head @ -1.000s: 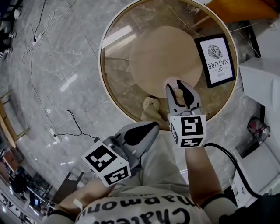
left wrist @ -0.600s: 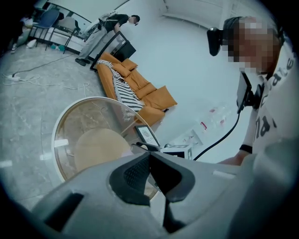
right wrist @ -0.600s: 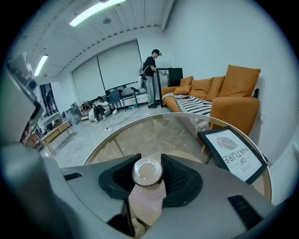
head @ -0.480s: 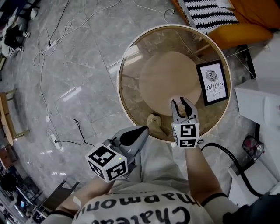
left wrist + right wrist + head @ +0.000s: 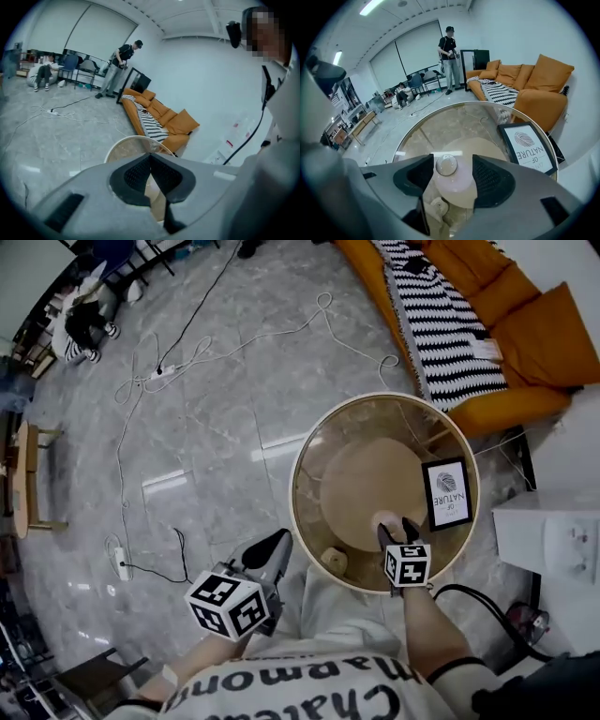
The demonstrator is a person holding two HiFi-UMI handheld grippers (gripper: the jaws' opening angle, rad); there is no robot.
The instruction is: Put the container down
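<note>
now that the right tool (image 5: 452,174) has just been opening, jaws apart either side of the upright container (image 5: 454,188), it seemingly sits free on the bench (image 5: 314,442), left of the framed sign (image 5: 528,147).

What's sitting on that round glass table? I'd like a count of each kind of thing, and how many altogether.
Framed print: 1
Pale lidded container: 1
Small beige ornament: 1
Total: 3
</note>
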